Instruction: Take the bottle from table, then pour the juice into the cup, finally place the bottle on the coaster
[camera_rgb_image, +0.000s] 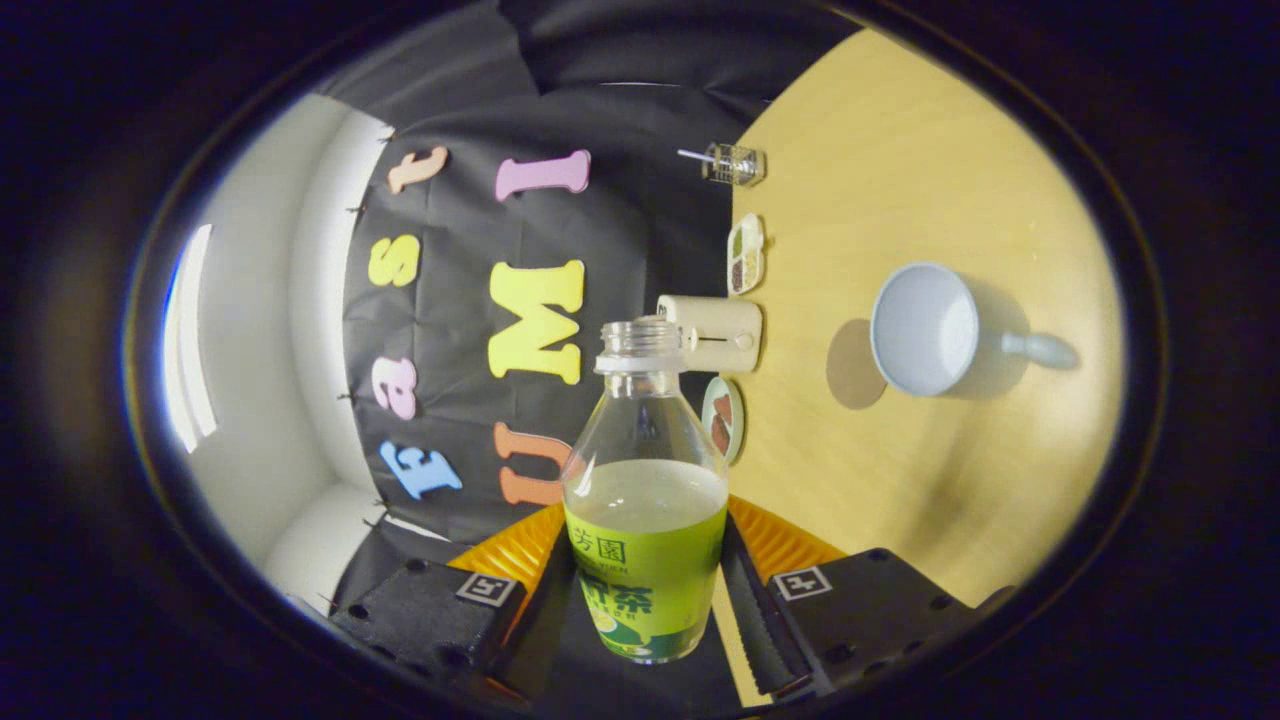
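Hand-held gripper (645, 600) clamps bottle (646, 500), well apart from cup (925, 328).

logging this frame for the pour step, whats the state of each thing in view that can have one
bottle: cap off, partly full of greenish juice, held between the fingers
gripper: shut on the bottle, both fingers pressing its sides
cup: empty, standing on the table beyond the fingers, handle away from the bottle
table: cup standing on it, small items along its far edge
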